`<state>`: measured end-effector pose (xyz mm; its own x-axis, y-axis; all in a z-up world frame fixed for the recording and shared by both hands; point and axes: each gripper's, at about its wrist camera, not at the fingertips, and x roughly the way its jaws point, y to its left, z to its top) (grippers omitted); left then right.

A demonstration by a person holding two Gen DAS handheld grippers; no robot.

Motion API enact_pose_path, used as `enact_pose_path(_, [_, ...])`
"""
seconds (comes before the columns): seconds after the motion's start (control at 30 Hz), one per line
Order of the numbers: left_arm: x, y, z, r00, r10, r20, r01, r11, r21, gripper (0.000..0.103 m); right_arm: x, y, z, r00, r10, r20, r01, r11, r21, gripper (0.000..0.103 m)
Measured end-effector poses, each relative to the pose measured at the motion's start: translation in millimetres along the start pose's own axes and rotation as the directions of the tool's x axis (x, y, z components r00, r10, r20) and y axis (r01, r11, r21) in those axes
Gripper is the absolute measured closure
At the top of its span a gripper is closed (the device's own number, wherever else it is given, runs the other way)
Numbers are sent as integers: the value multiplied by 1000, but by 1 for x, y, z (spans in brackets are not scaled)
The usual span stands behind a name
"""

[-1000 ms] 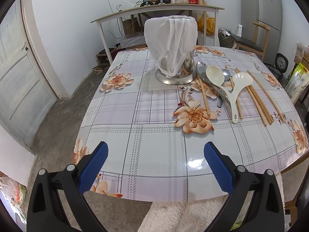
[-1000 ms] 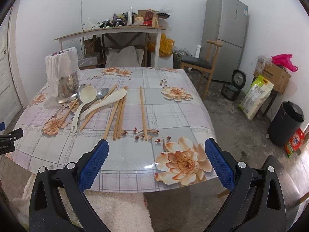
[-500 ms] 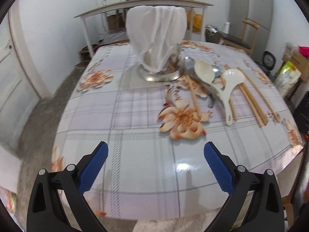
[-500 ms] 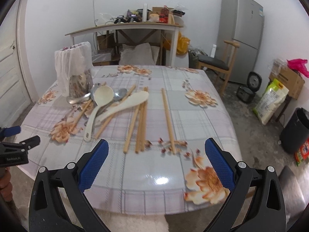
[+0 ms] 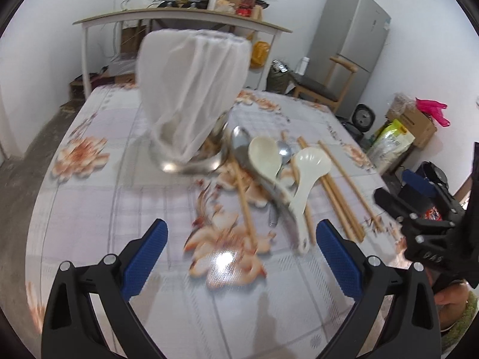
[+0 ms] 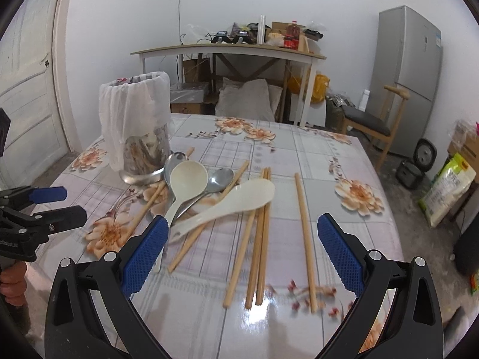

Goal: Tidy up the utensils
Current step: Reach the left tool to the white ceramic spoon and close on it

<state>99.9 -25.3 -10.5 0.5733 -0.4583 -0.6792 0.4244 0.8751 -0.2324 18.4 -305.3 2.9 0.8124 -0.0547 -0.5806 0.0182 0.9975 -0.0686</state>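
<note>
A metal utensil holder (image 6: 143, 155) (image 5: 191, 110) draped in white mesh cloth stands on the floral table (image 6: 314, 161). Beside it lie a cream ladle (image 6: 187, 181) (image 5: 266, 158), a cream rice paddle (image 6: 236, 200) (image 5: 308, 179), two metal spoons (image 6: 220, 178) and several wooden chopsticks (image 6: 304, 233) (image 5: 344, 176). My left gripper (image 5: 241, 257) hovers open over the table's near part, short of the utensils. My right gripper (image 6: 242, 248) is open above the chopsticks' near ends. Each gripper also shows in the other's view, the right gripper (image 5: 419, 206) and the left gripper (image 6: 45, 206).
A desk (image 6: 227, 51) piled with clutter stands behind the table. A grey fridge (image 6: 407, 80), a wooden chair (image 6: 371, 122), a rice cooker (image 6: 425, 155) and a rice sack (image 6: 449, 188) are to the right. A white door (image 6: 27, 95) is on the left.
Both grippers have moved forward over the table toward the utensils. The left view has swung right and is blurred by motion. Both stay open and hold nothing.
</note>
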Motion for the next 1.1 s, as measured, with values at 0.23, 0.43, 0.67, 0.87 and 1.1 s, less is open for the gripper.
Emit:
enact_pose_path(0.23, [29, -19, 44, 998, -52, 35, 48, 992, 118, 24, 26, -19, 10, 998, 50, -27, -49, 997, 51, 14])
enact_pose_path(0.43, [74, -30, 76, 998, -53, -15, 55, 976, 210, 60, 47, -34, 12, 990, 124, -65, -117, 987, 107, 29])
enact_pose_path(0.67, [136, -28, 90, 992, 14, -122, 21, 959, 283, 71, 62, -37, 10, 986, 151, -76, -141, 983, 115, 29])
enact_pose_path(0.87, [158, -35, 84, 982, 75, -175, -12, 941, 337, 71, 67, -40, 9, 983, 167, -75, -157, 979, 127, 29])
enact_pose_path(1.1, [168, -39, 80, 976, 104, -191, -32, 938, 345, 71, 71, -39, 7, 982, 169, -81, -157, 979, 131, 29])
